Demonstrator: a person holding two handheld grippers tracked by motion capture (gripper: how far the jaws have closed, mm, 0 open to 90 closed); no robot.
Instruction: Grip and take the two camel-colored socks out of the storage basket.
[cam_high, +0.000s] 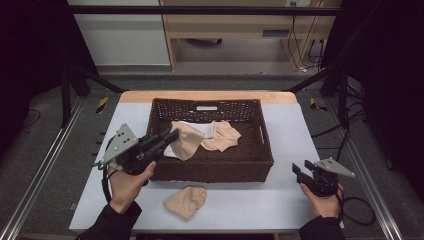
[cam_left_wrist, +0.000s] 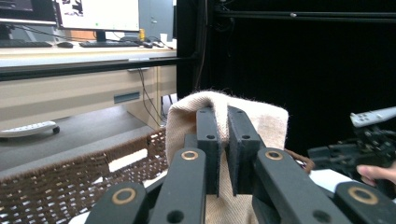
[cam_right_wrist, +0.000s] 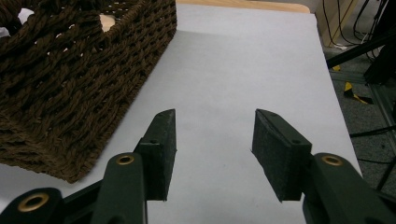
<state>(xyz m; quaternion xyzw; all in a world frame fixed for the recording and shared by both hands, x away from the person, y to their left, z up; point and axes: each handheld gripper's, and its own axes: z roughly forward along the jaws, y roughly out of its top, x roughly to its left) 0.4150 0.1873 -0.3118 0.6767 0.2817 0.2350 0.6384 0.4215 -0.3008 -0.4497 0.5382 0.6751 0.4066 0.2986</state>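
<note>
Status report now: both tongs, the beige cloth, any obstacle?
Left tongs shut on beige cloth, over basket edge. Right tongs open, empty, above table. No obstacle seen.

- Left tongs (cam_high: 170, 136): black body, two black jaws with flat dark felt-like pads (cam_left_wrist: 243, 154), brass-ringed pivot pins, small black screws.
- Right tongs (cam_high: 299, 171): same black build, brass rings at the jaw pivots.
- Each carries a grey three-cornered plate (cam_high: 121, 139).
- Black cable (cam_high: 361, 212) trails behind.
- Dark sleeves (cam_high: 111, 225) cover both forearms.
</note>
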